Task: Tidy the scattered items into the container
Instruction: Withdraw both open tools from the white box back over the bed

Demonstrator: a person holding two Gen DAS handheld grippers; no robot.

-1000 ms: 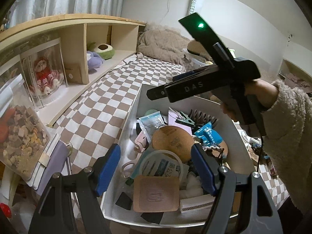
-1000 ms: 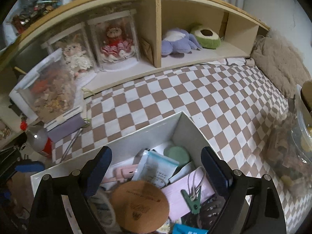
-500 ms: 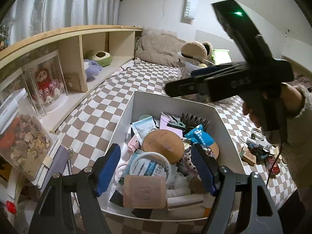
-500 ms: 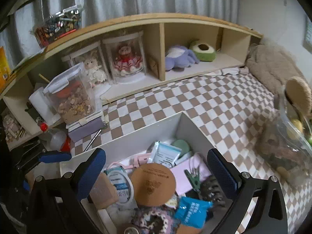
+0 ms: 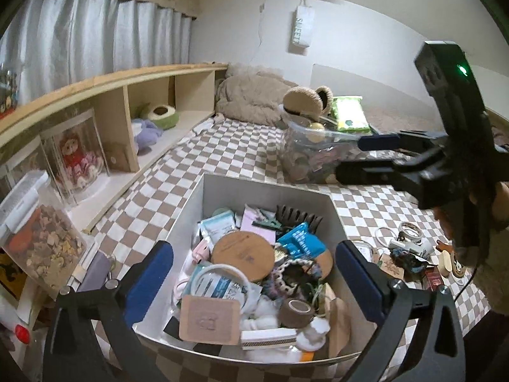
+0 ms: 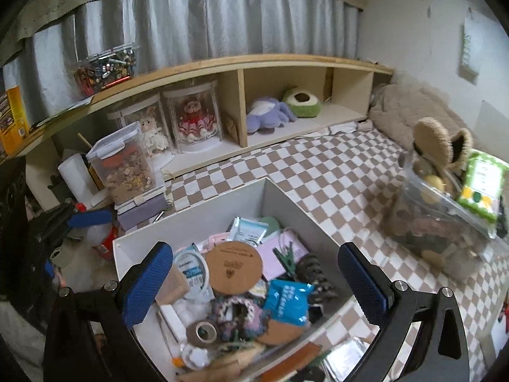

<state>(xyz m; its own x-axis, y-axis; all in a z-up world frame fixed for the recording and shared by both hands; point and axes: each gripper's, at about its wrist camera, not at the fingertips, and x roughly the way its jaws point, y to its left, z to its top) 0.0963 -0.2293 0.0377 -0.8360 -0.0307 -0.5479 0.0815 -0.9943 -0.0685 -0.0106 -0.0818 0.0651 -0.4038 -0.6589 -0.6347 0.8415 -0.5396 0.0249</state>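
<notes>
A white box (image 5: 222, 187) (image 6: 254, 191) sits on the checkered cloth, full of small items: a round cork coaster (image 5: 243, 253) (image 6: 233, 265), a blue packet (image 5: 302, 243) (image 6: 286, 299), a tape roll (image 5: 296, 312) (image 6: 202, 332). Several scattered items (image 5: 410, 254) lie on the cloth to the right of the box. My left gripper (image 5: 254, 283) is open and empty above the box's near side. My right gripper (image 6: 254, 283) is open and empty above the box; in the left wrist view (image 5: 375, 156) it is high at the right.
A wooden shelf (image 5: 111, 102) (image 6: 222, 70) with dolls and plush toys runs along the left. A clear snack container (image 5: 35, 232) (image 6: 124, 162) stands beside the box. A clear bag of items (image 5: 305, 152) (image 6: 439, 216) lies behind the box.
Both grippers have risen and pulled back from the box. The right gripper has moved off to the right of the box. Both stay open and empty.
</notes>
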